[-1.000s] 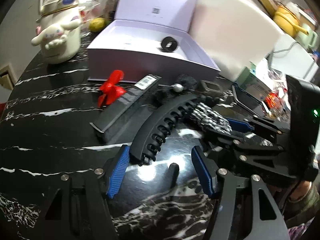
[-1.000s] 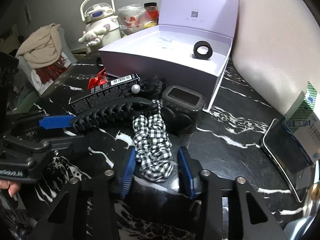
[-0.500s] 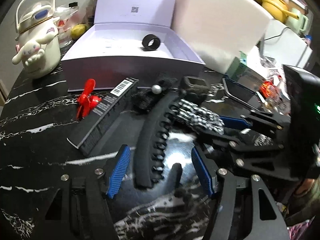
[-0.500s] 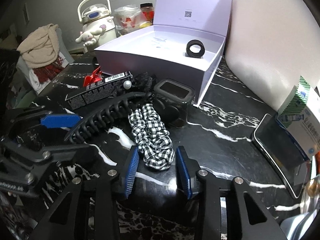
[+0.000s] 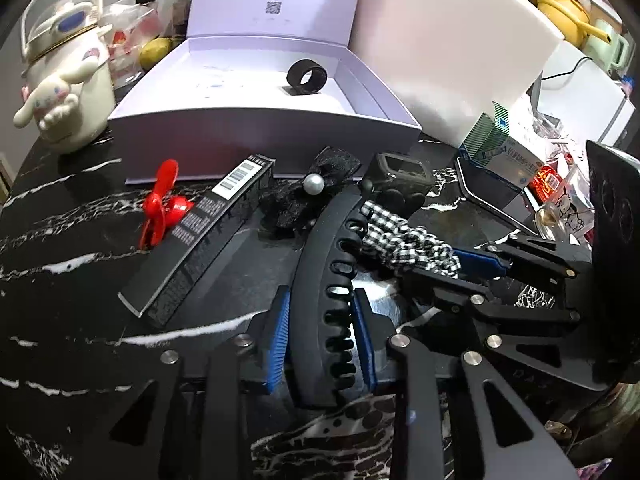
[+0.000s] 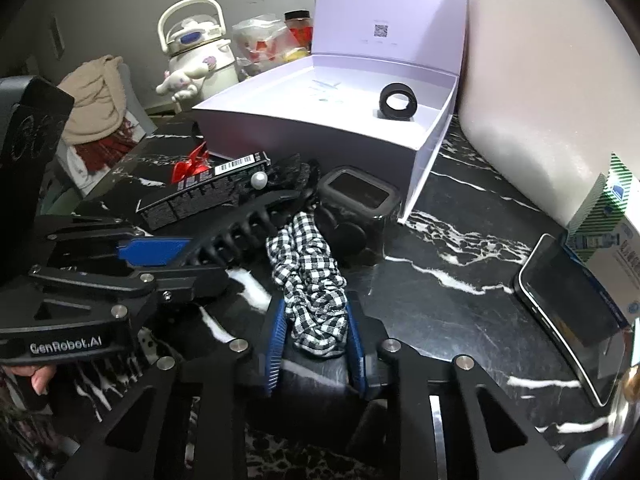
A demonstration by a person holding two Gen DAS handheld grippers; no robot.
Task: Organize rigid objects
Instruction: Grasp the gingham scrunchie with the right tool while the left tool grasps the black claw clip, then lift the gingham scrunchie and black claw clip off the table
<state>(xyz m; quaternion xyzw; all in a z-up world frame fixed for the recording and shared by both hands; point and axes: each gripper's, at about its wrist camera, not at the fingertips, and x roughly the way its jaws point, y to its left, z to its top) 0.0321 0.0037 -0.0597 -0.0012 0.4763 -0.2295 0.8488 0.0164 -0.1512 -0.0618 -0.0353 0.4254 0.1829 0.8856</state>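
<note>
I have both tongs on their picks. My left gripper (image 5: 322,336) is closing — pads pressed on the near end of the long black hair claw (image 5: 324,280), which lies on the marble table (image 5: 60,280). My right gripper (image 6: 316,344) is pinched on the checked scrunchie (image 6: 310,280) just beside it. A second ago both sets of jaws stood wider, nothing gripped. Next, I judge, calls for lifting each clear and carrying it to the open lilac box (image 5: 260,132) beyond — where a black ring (image 5: 307,77) already sits.
</note>
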